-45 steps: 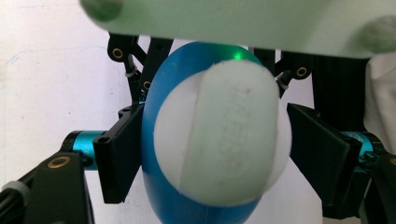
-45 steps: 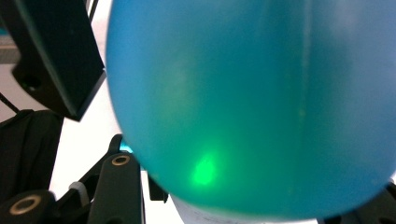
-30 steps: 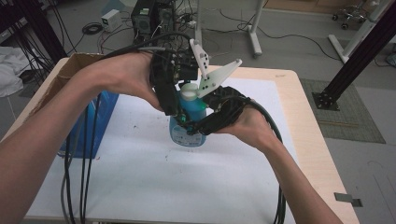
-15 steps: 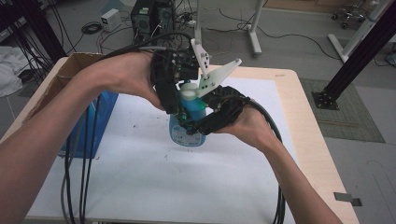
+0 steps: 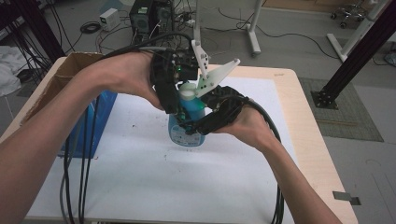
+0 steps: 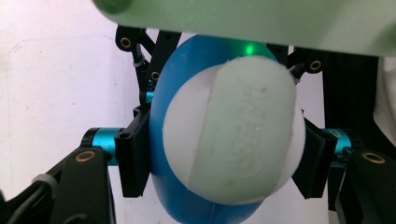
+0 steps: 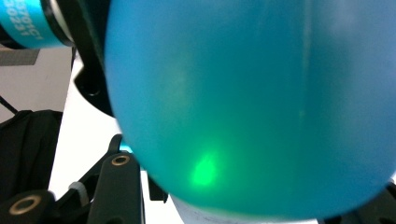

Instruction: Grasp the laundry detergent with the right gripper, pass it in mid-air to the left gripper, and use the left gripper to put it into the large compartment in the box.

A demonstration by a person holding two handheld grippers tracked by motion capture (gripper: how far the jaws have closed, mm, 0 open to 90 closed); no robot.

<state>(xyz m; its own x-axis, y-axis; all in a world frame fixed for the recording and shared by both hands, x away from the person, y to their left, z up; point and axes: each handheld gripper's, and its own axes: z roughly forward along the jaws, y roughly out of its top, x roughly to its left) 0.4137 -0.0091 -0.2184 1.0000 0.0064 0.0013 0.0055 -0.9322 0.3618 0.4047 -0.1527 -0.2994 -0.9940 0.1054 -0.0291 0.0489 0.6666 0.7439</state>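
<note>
1. You hold the blue bottle (image 5: 189, 122) upright at the centre of the high view, on or just above the white mat (image 5: 154, 177); I cannot tell whether its base touches.
2. Your left gripper (image 5: 173, 100) comes down from above. In the left gripper view its jaws sit narrow against both sides of the white cap (image 6: 231, 130), clamped on it. I judge this grip suits twisting or pulling the cap.
3. Your right gripper (image 5: 198, 127) reaches in from the right of the high view, low on the bottle's body. The right gripper view is too close to show its jaws meeting the blue wall, so I cannot tell whether they clamp it or merely brace it. Steadying the body against the cap grip looks like its purpose.
4. The bottle's cap is on; its contents cannot be read through the blue wall.
5. At the left edge of the high view stand a cardboard box (image 5: 65, 74) and a blue bin (image 5: 91, 126); what they hold is hidden.
</note>
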